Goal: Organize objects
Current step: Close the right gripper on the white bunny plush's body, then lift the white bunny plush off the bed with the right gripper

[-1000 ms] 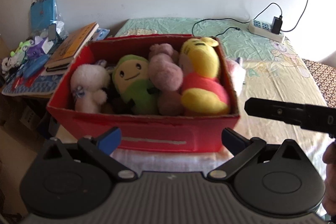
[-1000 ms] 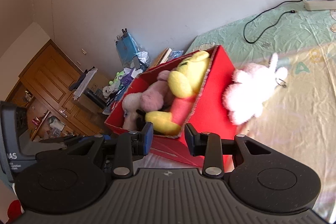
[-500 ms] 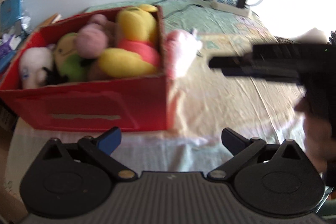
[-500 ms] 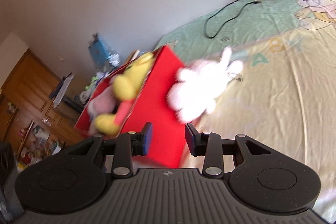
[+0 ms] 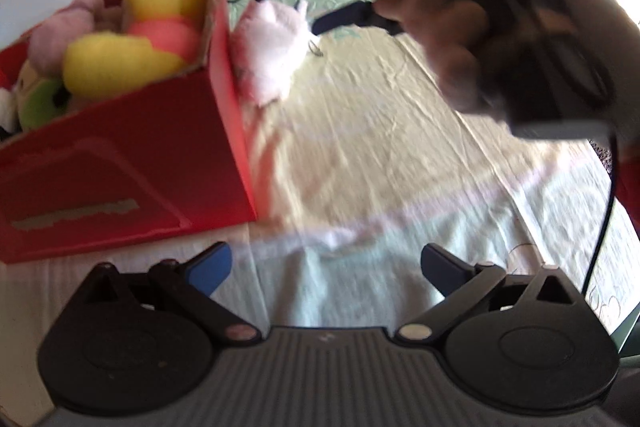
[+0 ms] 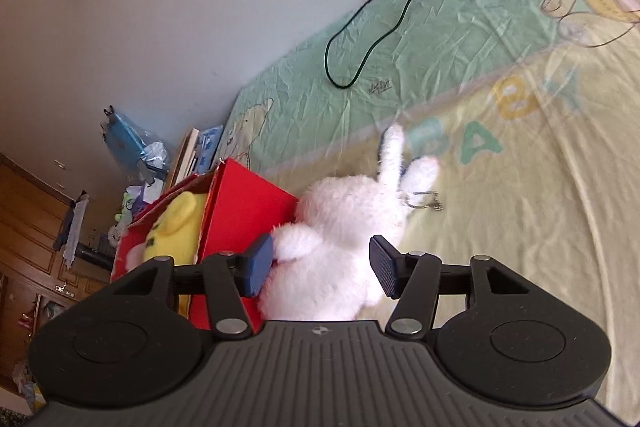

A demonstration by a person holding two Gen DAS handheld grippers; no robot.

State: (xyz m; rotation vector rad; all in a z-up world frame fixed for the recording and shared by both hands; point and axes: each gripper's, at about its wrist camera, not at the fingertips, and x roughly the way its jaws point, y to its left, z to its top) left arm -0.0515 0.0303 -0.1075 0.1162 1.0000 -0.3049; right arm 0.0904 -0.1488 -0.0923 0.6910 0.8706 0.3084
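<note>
Now that my right gripper (image 6: 320, 269) has swung from the red box (image 6: 244, 207) and spread wide around the white plush rabbit (image 6: 340, 227) lying on the bed (image 6: 520, 187) against the box, the grab is next; my left gripper (image 5: 326, 265) hangs wide, empty.

pale wall (image 6: 200, 7), wooden cabinet (image 6: 28, 227), sunlit bedsheet (image 6: 520, 187)

Fluffy white bunny plush (image 6: 340, 227) lies on the bed, pressed against the outside of the red box (image 6: 244, 211), ears pointing away. The box is already stuffed with plushies, a yellow bear (image 5: 156, 15) on top.
</note>
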